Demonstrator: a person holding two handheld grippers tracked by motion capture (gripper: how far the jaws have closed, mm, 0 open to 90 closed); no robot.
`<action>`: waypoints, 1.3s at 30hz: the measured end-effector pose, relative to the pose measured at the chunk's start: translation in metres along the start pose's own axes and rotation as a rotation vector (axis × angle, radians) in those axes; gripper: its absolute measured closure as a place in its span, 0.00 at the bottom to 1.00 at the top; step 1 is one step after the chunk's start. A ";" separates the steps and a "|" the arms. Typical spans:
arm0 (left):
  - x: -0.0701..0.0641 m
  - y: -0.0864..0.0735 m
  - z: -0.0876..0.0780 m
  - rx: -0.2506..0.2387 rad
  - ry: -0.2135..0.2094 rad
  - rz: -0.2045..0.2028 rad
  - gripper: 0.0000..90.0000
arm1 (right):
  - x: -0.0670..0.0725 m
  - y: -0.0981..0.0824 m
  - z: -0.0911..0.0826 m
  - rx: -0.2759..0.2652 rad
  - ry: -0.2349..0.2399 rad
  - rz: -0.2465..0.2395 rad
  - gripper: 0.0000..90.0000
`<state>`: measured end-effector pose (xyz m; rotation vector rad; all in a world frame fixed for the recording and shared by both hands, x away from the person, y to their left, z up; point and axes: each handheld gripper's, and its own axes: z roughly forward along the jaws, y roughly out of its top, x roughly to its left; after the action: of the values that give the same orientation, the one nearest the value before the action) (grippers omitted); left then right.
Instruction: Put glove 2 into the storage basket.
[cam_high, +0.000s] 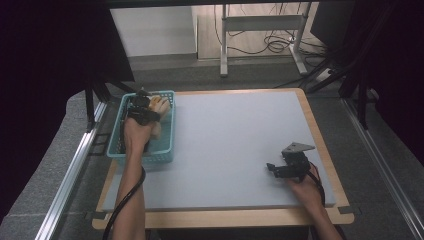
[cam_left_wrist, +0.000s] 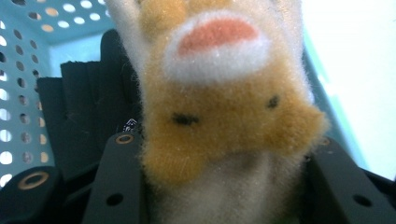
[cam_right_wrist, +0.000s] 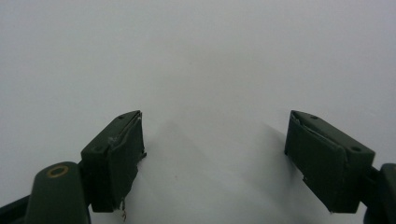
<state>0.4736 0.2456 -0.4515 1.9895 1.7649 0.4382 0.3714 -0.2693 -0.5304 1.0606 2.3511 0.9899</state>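
Note:
A plush toy with orange and white fur and a pink patch sits between the black jaws of my left gripper, which press on its sides. From above, the left gripper reaches down into a teal perforated basket at the table's far left, with the plush toy at the basket's far end. My right gripper rests low near the front right of the grey mat. The right gripper stands open, with only bare mat between its jaws.
A black fabric item lies in the basket behind the plush toy. The grey mat covers the wooden table. Metal rails run along both sides, and a desk frame with cables stands beyond the far edge.

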 end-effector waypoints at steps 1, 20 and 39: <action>0.000 0.000 0.004 0.008 -0.001 -0.001 0.59 | 0.000 0.000 0.000 0.000 0.000 0.000 0.22; -0.004 0.002 0.052 0.169 -0.112 -0.010 0.53 | 0.000 0.000 0.000 -0.001 0.002 0.001 0.22; 0.021 0.007 -0.008 0.056 -0.077 -0.009 0.38 | 0.000 0.000 0.000 0.000 0.000 0.000 0.21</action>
<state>0.4786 0.2664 -0.4425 2.0083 1.7556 0.3082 0.3713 -0.2692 -0.5304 1.0602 2.3513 0.9893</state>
